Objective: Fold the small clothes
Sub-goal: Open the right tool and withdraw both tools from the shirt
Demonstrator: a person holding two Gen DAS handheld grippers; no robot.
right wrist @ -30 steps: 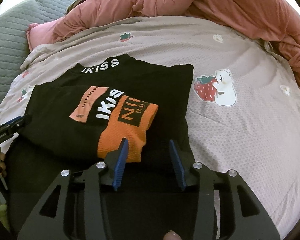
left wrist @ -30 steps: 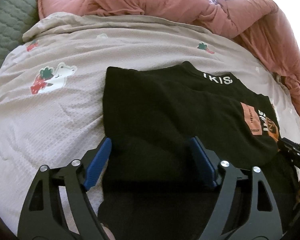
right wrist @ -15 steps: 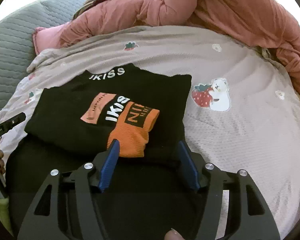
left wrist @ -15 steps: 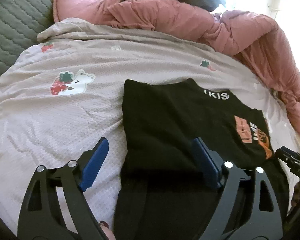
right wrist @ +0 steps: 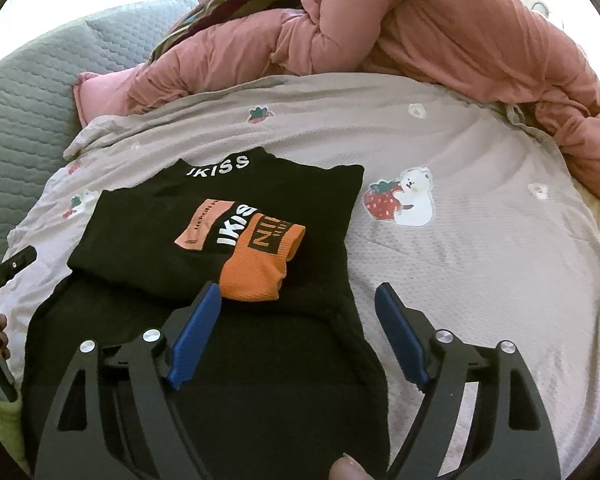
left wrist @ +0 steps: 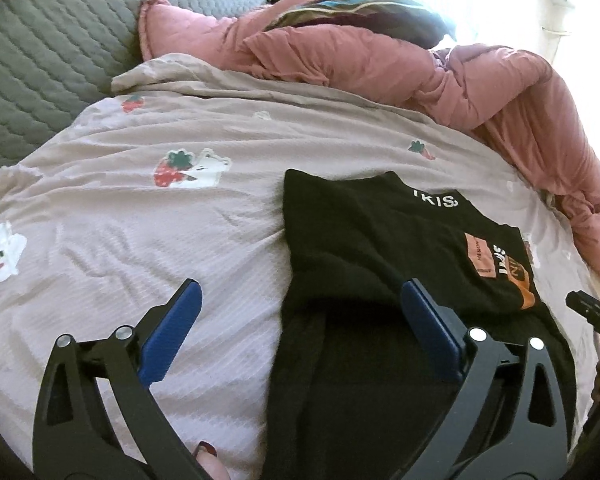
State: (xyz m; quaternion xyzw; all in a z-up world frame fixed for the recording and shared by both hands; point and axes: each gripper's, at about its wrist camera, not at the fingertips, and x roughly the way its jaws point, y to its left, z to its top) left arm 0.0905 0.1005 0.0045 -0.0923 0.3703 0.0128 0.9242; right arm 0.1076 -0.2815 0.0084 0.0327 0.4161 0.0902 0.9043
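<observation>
The black top [right wrist: 204, 240] lies folded flat — orange cuff and white lettering upward — on the bedspread [right wrist: 480, 240].

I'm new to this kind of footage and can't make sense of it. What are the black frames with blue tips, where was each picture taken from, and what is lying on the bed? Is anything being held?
There is no robot here. A person holds a two-fingered tool in each hand, and each tool carries a wide-angle camera that looks forward along its fingers. So one picture looks out over the left hand-held gripper, the other over the right hand-held gripper. The blue strips are the finger pads.

On the bed lies a pale blanket printed with strawberries and bears. On it rests a black sweater with white lettering, its orange cuff folded across the front. A bunched pink quilt sits behind.

Nothing is held: both grippers' jaws are opening, with the pads clear of the cloth.
</observation>
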